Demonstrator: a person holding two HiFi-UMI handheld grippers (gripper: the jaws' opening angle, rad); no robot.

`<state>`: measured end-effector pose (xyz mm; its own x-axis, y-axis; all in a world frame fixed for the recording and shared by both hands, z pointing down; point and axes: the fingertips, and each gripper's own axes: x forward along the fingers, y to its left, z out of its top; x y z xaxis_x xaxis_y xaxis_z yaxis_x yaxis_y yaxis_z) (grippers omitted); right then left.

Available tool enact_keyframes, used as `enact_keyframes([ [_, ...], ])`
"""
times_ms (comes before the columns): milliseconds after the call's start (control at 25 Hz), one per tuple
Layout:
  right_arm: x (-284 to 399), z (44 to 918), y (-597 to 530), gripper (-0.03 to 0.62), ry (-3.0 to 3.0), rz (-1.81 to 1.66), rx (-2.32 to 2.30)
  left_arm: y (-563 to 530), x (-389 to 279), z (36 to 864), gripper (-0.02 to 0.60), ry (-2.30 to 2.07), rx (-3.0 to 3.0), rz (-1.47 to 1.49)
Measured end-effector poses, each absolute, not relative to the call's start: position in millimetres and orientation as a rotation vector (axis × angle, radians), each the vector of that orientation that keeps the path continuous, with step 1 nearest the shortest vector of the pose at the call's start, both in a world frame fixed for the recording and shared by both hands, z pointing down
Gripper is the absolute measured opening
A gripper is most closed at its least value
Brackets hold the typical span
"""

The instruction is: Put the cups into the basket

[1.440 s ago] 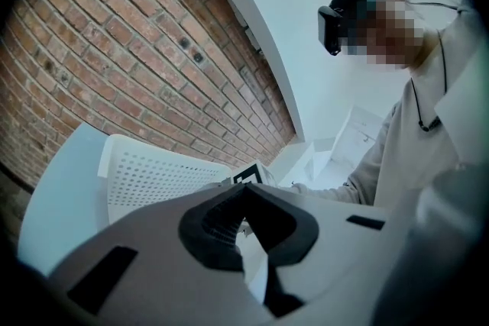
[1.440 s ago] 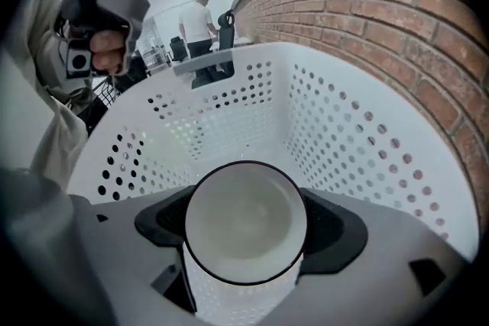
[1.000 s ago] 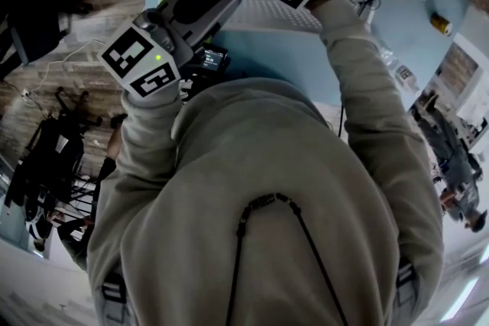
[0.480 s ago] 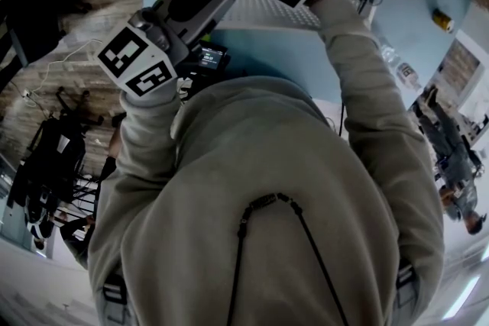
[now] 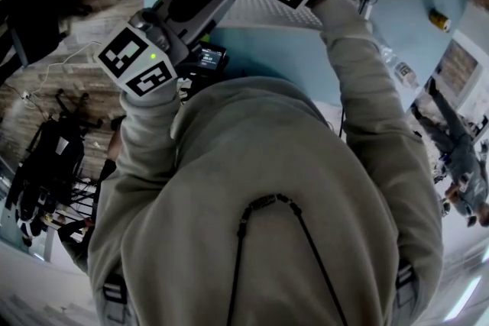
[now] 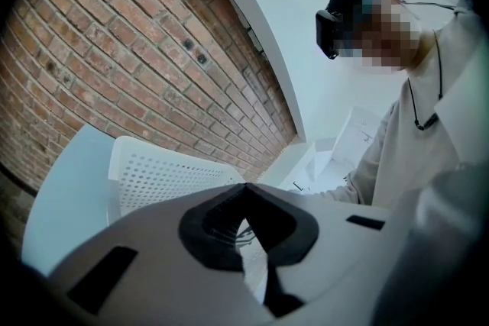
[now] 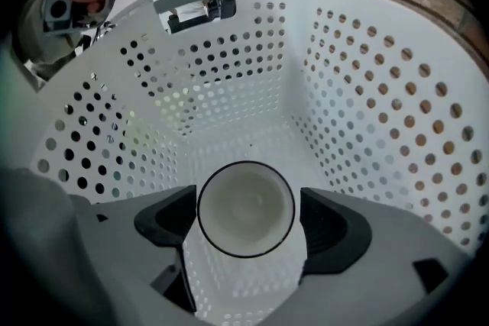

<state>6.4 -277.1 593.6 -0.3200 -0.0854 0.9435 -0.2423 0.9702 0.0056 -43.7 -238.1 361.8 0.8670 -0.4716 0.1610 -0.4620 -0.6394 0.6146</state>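
Right hand-held gripper (image 7: pixel 246 219) holds a white dark-rimmed cup (image 7: pixel 245 202) inside the white perforated plastic basket (image 7: pixel 367 88).
The cup seems light, stiff and slippery, so a hold on its sides suits it. Left hand-held gripper (image 6: pixel 246 191) is closed, empty.

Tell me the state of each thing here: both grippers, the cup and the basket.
Left gripper: shut, nothing between its jaws.
Right gripper: shut on the cup, inside the basket.
Cup: held between the jaws, inside the basket.
Basket: upright on the table, no other cup visible inside.
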Motion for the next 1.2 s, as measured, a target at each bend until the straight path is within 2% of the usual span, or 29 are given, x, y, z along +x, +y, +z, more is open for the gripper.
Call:
enact_keyframes([
  [280, 14, 560, -277, 0.410, -1.968, 0.289, 0.362, -232, -41, 358, -0.003, -0.672, 2.385, -0.015],
  [600, 27, 472, -277, 0.410, -2.135, 0.278, 0.546, -209, -29, 327, -0.003, -0.642, 2.460, -0.013],
  [920, 33, 405, -239, 0.388, -2.402, 0.477, 0.623, -188, -13, 301, -0.003, -0.600, 2.543, -0.021],
  [960, 35, 400, -236, 0.357, -2.425, 0.507, 0.634, -188, -11, 299, -0.003, -0.596, 2.553, -0.021],
  [1120, 44, 379, -229, 0.112, -2.523, 0.578, 0.708, -185, -3, 289, -0.003, -0.571, 2.588, -0.021],
  [1200, 51, 372, -222, 0.042, -2.580, 0.643, 0.737, -180, 4, 284, -0.003, -0.553, 2.609, -0.018],
])
